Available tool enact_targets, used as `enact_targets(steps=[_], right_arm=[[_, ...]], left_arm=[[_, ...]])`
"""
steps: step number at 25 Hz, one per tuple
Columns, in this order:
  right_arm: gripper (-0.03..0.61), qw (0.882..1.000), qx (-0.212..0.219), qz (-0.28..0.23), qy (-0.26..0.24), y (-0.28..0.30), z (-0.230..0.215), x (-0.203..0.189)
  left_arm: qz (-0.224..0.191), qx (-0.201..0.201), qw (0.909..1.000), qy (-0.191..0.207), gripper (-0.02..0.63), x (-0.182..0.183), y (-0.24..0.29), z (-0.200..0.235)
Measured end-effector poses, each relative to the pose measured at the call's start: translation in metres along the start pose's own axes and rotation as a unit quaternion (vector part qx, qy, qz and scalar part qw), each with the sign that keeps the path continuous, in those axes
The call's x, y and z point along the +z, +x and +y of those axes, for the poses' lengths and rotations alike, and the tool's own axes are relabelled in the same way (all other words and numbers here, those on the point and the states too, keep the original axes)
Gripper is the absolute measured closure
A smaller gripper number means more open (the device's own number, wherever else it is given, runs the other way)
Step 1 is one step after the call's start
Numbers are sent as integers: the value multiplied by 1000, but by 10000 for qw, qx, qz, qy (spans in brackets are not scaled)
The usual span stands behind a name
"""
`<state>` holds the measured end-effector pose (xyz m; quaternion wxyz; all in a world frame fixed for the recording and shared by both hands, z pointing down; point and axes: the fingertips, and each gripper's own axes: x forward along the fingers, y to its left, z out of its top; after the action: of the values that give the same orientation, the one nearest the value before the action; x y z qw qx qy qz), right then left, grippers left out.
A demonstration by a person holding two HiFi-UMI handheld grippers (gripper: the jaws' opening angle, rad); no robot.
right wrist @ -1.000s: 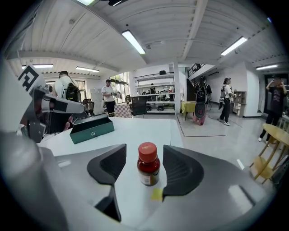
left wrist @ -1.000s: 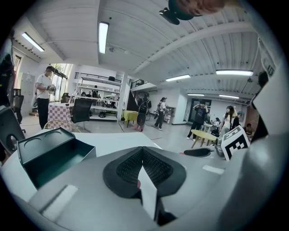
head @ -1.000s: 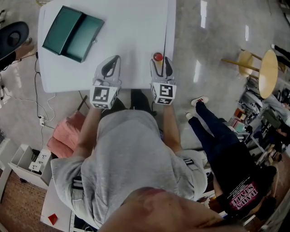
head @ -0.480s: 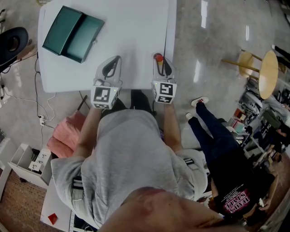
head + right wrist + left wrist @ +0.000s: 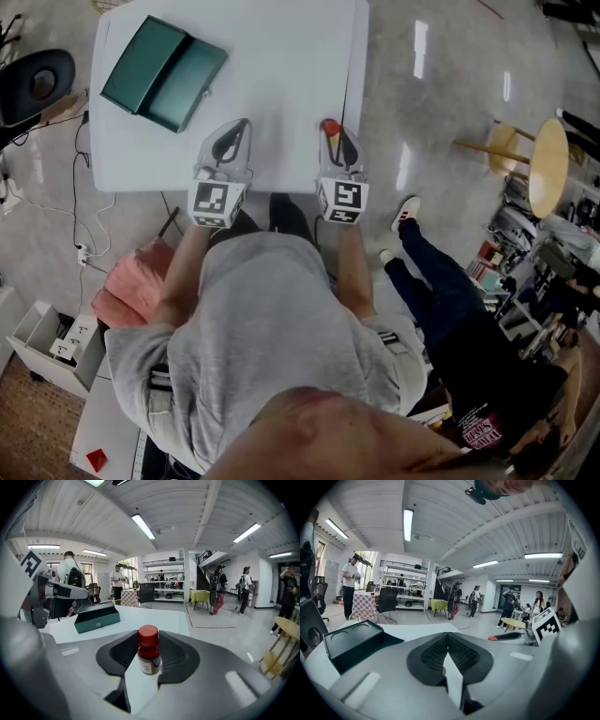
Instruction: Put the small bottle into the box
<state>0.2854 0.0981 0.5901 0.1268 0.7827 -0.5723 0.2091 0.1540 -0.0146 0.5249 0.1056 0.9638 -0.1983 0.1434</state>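
Observation:
The small bottle (image 5: pixel 330 127), brown with a red cap, stands near the white table's (image 5: pixel 281 56) front right edge. My right gripper (image 5: pixel 334 134) is shut on it; in the right gripper view both pads press the bottle's (image 5: pixel 149 651) sides below the cap. The dark green box (image 5: pixel 164 71) lies with its lid open at the table's far left, well away from the bottle and seen as a green case (image 5: pixel 97 617) at left in the right gripper view. My left gripper (image 5: pixel 232 131) rests shut over the table's front edge, its tips (image 5: pixel 447 637) meeting with nothing between them.
A round wooden stool (image 5: pixel 539 164) stands on the floor to the right. A person in dark clothes (image 5: pixel 450 300) is close behind my right side. A black chair (image 5: pixel 37 84) sits left of the table, and a pink cushion (image 5: pixel 131 281) lies below it.
The right gripper has slid forward around the bottle and closed on it. The left gripper has stayed in place.

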Motion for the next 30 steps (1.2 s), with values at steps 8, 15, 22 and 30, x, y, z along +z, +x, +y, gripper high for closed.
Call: enact_targets(steps=[8,15,22,30], right_arm=[[443,9988,275,-363,-166,-14,24,48],[443,9950,582,-713,-375,-19,57,87],[443,9871,1162,-949,-568,-4,103,117],[443,9783,1658,-988,-754,4,172,133]], left_arm=[[-235,256,9994,-37,603,16,-27,14],[-407,614,9973,-39,603,31,-60,37],[-564,1226,9908,-114,603,38,-98,72],[-652,1734,9824,-242,603,33,-150,112]])
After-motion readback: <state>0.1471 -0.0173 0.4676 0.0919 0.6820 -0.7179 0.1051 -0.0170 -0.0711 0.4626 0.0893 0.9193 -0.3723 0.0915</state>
